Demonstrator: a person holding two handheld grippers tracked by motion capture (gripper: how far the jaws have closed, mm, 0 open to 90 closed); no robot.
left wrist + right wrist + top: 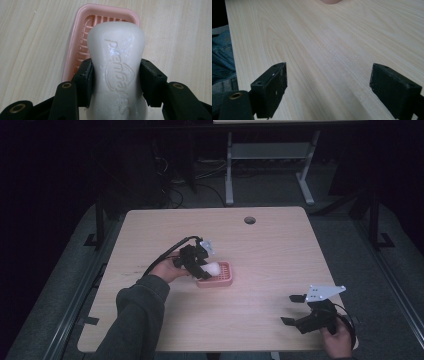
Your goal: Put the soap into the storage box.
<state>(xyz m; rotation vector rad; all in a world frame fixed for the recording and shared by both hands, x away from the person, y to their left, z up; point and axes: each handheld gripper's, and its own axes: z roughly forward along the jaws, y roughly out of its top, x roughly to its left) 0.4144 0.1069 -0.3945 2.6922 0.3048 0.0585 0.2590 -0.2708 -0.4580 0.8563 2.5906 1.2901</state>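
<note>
Left gripper: fingers clamped on a white soap bar, one pad pressing each long side at the bar's waist. Embossed lettering on the bar's upper face, reading along its length. Bar juts forward past the fingertips.

Soap bar sits over the pink soap dish; left gripper view shows the dish's ribbed floor and rounded rim beyond and below the bar. Cannot tell whether bar touches the dish. High view: bar over the left part of the dish, gripper coming in from the left, the person's left hand and grey sleeve behind it.

Dish rests on the light wood bench, left of centre.

Right gripper: fingers spread wide, nothing between them, bare wood grain below. High view puts it at the bench's near right corner, well apart from the dish, held by the right hand, grey three-cornered plate on top
</note>
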